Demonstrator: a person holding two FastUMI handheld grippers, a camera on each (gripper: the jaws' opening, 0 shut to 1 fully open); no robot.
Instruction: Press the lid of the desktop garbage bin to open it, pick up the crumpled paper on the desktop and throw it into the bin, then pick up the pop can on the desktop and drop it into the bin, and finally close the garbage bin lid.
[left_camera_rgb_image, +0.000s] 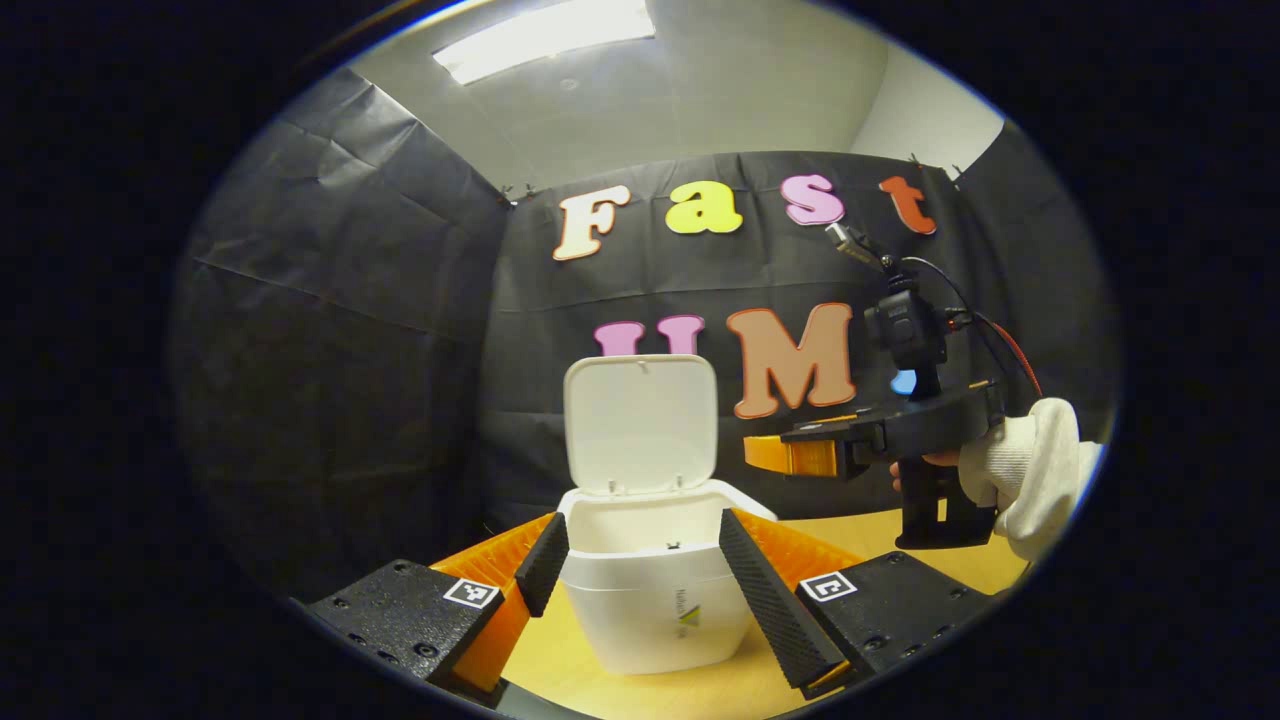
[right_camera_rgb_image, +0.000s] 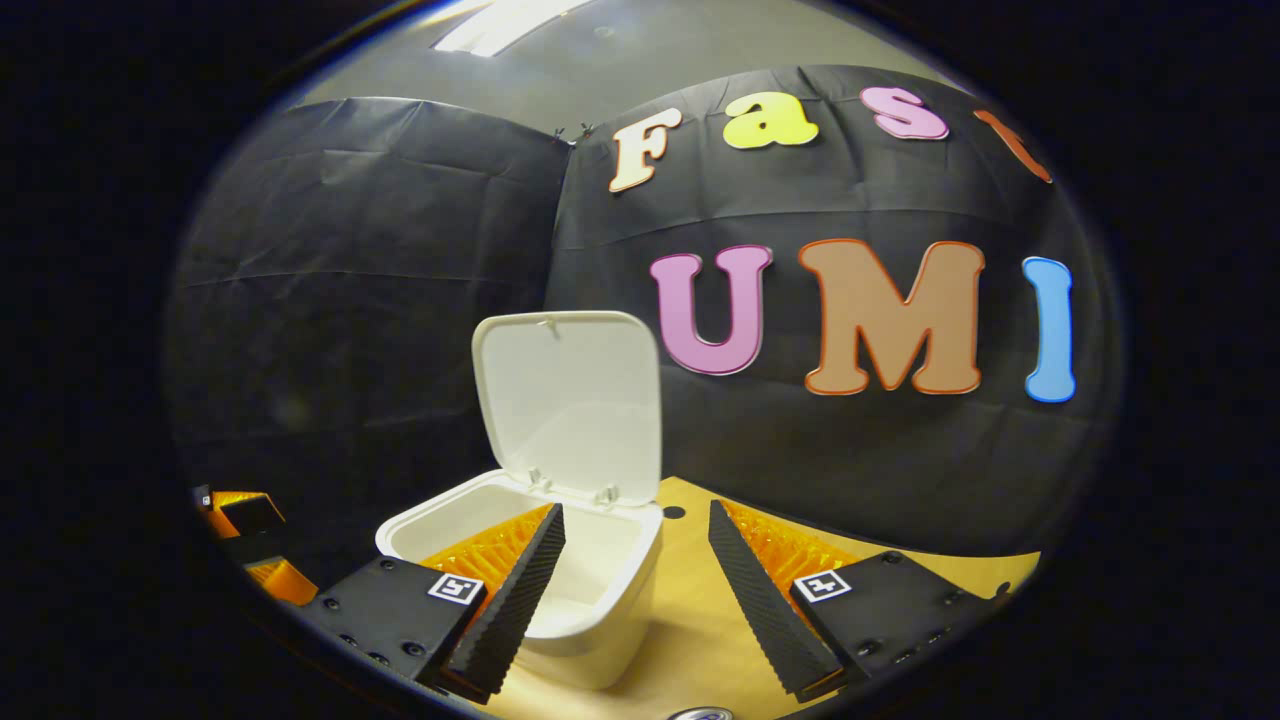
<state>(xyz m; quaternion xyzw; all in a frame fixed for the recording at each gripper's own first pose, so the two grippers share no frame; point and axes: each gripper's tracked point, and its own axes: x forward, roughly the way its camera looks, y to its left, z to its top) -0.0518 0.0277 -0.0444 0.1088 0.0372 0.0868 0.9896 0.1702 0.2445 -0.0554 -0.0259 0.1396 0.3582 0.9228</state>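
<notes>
Garbage bin, white plastic, squarish with rounded corners (left_camera_rgb_image: 650, 590): recorded in the left gripper view standing on a pale wooden desktop (left_camera_rgb_image: 700, 690), centred and close to the camera. Its flat white hinged lid (left_camera_rgb_image: 640, 422) is raised upright at the back edge, leaving the mouth uncovered. The left gripper (left_camera_rgb_image: 645, 565) is spread wide and holds nothing; the bin is framed between its two ribbed fingers (left_camera_rgb_image: 762, 590), and whether they touch its walls cannot be told. To the right of the bin and higher up, the right gripper (left_camera_rgb_image: 775, 455) is seen from the side, held by a hand (left_camera_rgb_image: 925, 462) in a white knitted sleeve (left_camera_rgb_image: 1035, 470), with a small black camera (left_camera_rgb_image: 905, 330) and cables mounted on top. From this side angle its jaw gap cannot be judged.

In the right gripper view, the same bin (right_camera_rgb_image: 600, 640) is listed at lower centre-left on the desktop (right_camera_rgb_image: 690, 620), lid (right_camera_rgb_image: 565, 400) upright behind its opening. The right gripper (right_camera_rgb_image: 635, 560) is open and empty, its left finger (right_camera_rgb_image: 515, 590) lying over the bin's mouth and its other finger over bare desktop beside the bin. The left gripper (right_camera_rgb_image: 245, 545) is partly visible at the far left edge, near the bin.
</notes>
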